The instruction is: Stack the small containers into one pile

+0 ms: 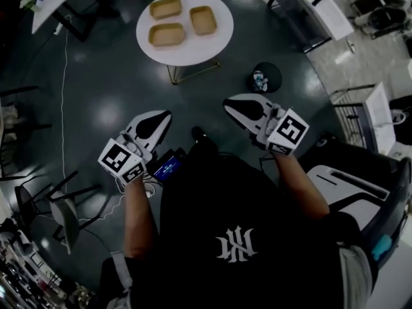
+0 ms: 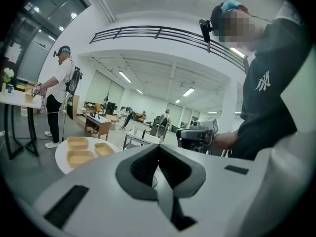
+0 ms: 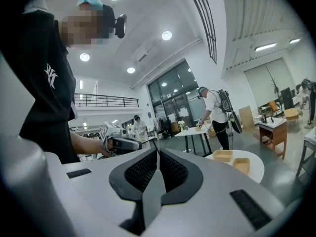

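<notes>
A: Status of L gripper (image 1: 161, 118) & R gripper (image 1: 233, 105)?

B: Both pinched fully together, nothing between the pads. Held out side by side, tips angled in toward each other.

A: And the containers?

B: Three tan containers, all on the round white table (image 1: 215, 47), well ahead of both grippers and untouched. Sits ahead-left of where the L gripper points, ahead-right of where the R one points. Nearest container (image 1: 167, 35) closest to the L tips, second container (image 1: 165, 8) just beyond it, third container (image 1: 203, 20) more on the R gripper's side. All apart, no pile yet.

A: So step in hand = approach?

B: Prob. yes. Close in on the table, swing both tips out to face it, then spread the jaws before reaching any rim. Shut jaws would only shove a container.

A: Best grip?

B: Prob. pinch one side wall, one jaw inside, one outside. Lift clear, lower squarely into a neighbour so it nests. Steady the base one w/ the other gripper; looks light, may slide.

A: Risk?

B: Tilted set-down, likely to jam crooked.
</notes>
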A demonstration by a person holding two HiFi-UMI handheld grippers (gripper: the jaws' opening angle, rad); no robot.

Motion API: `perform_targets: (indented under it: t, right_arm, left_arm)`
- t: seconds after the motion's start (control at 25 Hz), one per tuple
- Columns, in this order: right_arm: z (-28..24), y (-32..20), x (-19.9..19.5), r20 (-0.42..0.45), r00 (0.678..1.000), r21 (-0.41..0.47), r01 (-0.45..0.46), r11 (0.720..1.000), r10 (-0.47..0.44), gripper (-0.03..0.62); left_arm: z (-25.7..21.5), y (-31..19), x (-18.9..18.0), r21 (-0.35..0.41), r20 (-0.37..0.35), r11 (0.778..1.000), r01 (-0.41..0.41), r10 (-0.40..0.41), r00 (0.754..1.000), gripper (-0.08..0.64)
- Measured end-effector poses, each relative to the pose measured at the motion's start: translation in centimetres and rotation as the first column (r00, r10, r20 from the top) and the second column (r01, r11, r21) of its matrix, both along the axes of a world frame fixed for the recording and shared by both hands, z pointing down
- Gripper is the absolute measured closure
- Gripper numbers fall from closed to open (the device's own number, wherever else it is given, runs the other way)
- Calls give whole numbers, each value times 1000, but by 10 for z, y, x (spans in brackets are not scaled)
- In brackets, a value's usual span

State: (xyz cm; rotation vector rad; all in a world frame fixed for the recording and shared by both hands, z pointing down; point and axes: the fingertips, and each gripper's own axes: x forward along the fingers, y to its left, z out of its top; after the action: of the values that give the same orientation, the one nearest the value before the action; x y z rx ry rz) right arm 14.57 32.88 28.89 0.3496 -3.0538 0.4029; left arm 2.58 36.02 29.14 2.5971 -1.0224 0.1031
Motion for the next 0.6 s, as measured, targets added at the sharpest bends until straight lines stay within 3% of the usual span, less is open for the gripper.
perform_targets:
  t: [0.28, 0.6]
  right_arm:
    - [-10, -64, -41, -25, 999, 19, -20, 1000, 20, 549]
    - [5, -116, -58, -41, 999, -25, -29, 999, 28, 548]
  left_arm:
    - [-4, -66, -45, 8, -28, 1000, -17, 17, 999, 558]
    - [6, -113, -63, -17, -25, 1000, -12, 11, 1000, 558]
